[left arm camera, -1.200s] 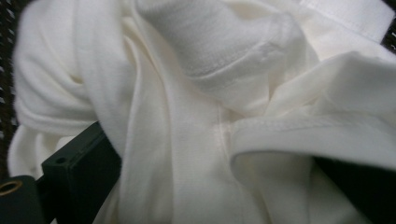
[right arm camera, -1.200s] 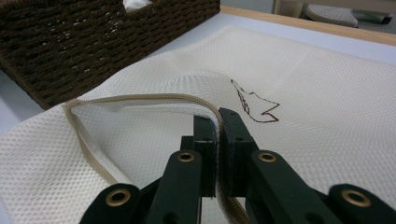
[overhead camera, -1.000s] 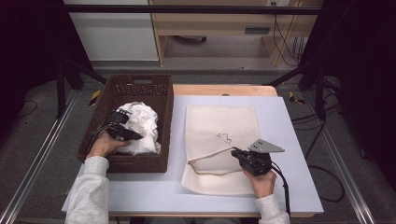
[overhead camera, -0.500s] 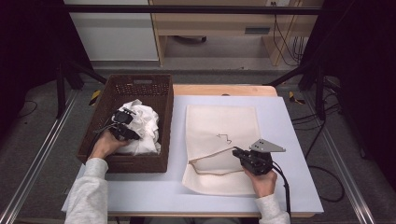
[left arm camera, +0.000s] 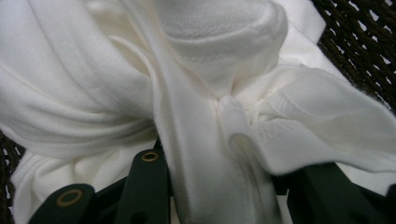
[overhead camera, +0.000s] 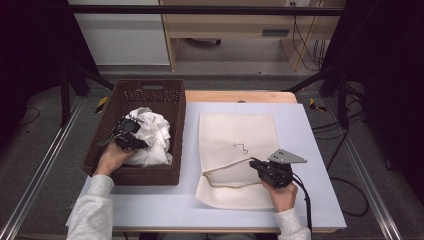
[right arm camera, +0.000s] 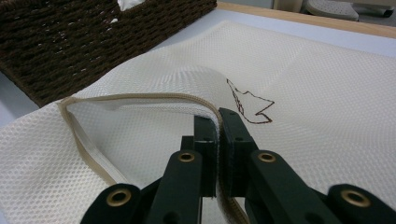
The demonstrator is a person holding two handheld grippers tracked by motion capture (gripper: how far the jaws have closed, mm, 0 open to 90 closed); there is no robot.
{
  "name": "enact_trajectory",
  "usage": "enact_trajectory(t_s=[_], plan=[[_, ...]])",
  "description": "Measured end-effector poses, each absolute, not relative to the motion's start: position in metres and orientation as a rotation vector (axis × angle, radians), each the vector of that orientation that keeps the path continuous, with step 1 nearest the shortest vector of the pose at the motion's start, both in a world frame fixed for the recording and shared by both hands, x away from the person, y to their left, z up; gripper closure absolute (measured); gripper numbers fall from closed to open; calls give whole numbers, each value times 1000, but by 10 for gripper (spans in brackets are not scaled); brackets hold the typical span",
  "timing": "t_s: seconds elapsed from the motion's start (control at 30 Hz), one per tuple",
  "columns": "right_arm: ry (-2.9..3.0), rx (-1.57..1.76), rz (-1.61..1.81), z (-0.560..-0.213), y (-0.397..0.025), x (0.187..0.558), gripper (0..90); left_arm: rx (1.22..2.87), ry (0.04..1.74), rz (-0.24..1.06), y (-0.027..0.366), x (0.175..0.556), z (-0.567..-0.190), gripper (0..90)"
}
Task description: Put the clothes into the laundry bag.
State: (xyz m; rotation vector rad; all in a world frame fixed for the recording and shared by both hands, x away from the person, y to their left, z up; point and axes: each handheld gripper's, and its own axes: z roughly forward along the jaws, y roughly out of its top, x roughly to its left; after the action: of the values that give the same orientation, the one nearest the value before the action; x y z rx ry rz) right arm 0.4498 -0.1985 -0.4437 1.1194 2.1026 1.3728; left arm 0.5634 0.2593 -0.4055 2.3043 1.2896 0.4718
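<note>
A white cloth (overhead camera: 154, 134) lies bunched in a brown wicker basket (overhead camera: 150, 92) on the left of the table. My left gripper (overhead camera: 130, 132) rests on the cloth's left side. In the left gripper view a thick fold of the cloth (left arm camera: 201, 56) runs down between the jaws, and my left gripper (left arm camera: 224, 186) is shut on it. A cream mesh bag (overhead camera: 237, 130) lies flat at the table's middle. My right gripper (overhead camera: 254, 163) is shut on its zipper edge. In the right gripper view my right gripper (right arm camera: 218, 126) lifts that edge, so the mesh bag (right arm camera: 327, 93) gapes toward the basket (right arm camera: 93, 42).
The pale table top (overhead camera: 312, 135) has bare room to the right of the bag and along the front edge. A wooden strip (overhead camera: 240, 96) runs along the back edge. Metal rails (overhead camera: 45, 165) flank the table on both sides.
My left gripper has shifted a little across the cloth in the basket and settled lower on it. The right gripper and the bag's lifted edge have hardly moved.
</note>
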Motion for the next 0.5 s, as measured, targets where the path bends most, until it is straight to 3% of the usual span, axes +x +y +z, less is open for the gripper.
enact_trajectory(t_s=[0.5], plan=[[2091,1122,1387,-442,-201,450,867,2107,1185,587,269,550,-387,634]])
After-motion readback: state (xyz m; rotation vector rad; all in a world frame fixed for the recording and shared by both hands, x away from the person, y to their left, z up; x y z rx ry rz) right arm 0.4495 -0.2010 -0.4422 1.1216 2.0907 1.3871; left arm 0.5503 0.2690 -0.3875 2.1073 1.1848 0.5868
